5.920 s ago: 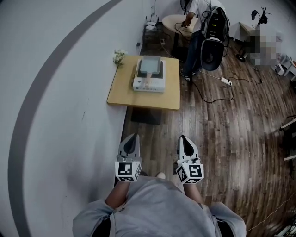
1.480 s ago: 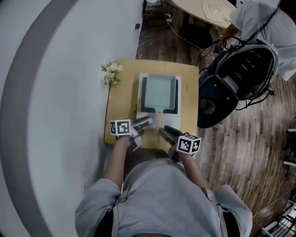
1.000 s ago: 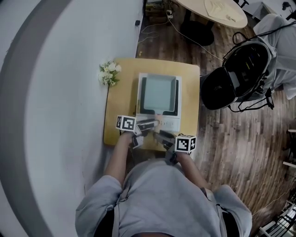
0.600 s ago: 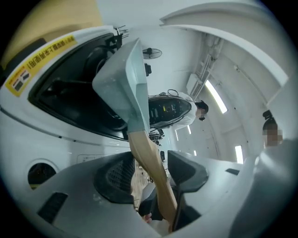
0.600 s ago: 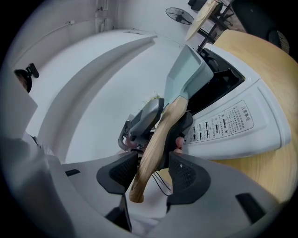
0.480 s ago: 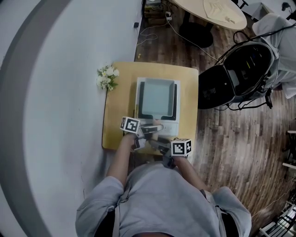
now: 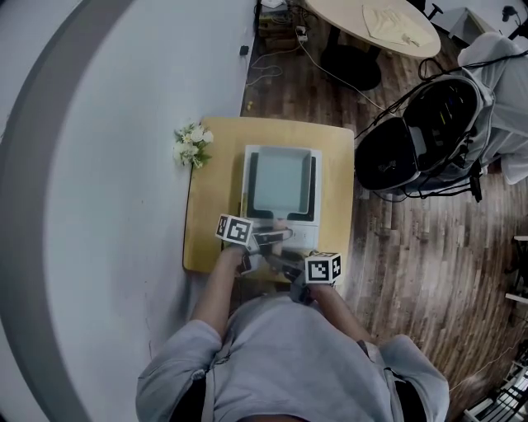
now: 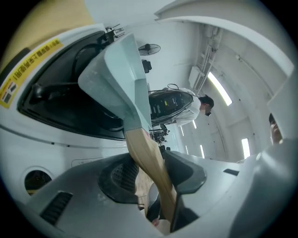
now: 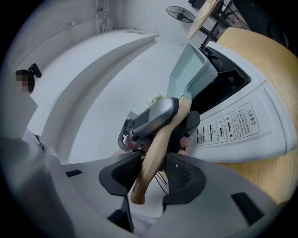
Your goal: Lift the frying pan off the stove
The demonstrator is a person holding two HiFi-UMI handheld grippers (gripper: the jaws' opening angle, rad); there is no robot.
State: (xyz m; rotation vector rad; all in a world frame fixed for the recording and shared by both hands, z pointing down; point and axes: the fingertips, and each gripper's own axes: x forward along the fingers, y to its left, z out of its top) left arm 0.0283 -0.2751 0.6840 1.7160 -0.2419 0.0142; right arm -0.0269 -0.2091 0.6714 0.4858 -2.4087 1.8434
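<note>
A square grey frying pan (image 7: 280, 183) sits on a white induction stove (image 7: 307, 236) on a small wooden table (image 7: 210, 222). Its wooden handle (image 8: 144, 153) points toward me. My left gripper (image 7: 276, 236) comes in from the left and my right gripper (image 7: 275, 255) from the right, both at the handle. In the left gripper view the handle runs between the jaws of the left gripper (image 8: 149, 174), which are closing with pads against the wood. In the right gripper view the right gripper (image 9: 156, 174) is closing on the handle's end (image 9: 156, 153), just behind the left gripper's jaw (image 9: 153, 116). The pan (image 9: 188, 76) rests on the stove (image 9: 242, 135).
A small bunch of white flowers (image 7: 191, 144) lies at the table's far left corner. An open black case (image 7: 421, 124) stands on the wood floor right of the table. A round table (image 7: 371, 21) and cables lie beyond. A white wall runs along the left.
Both grippers have moved in from the table's front edge to the pan's handle and drawn close together. Their jaws have narrowed around the handle.
</note>
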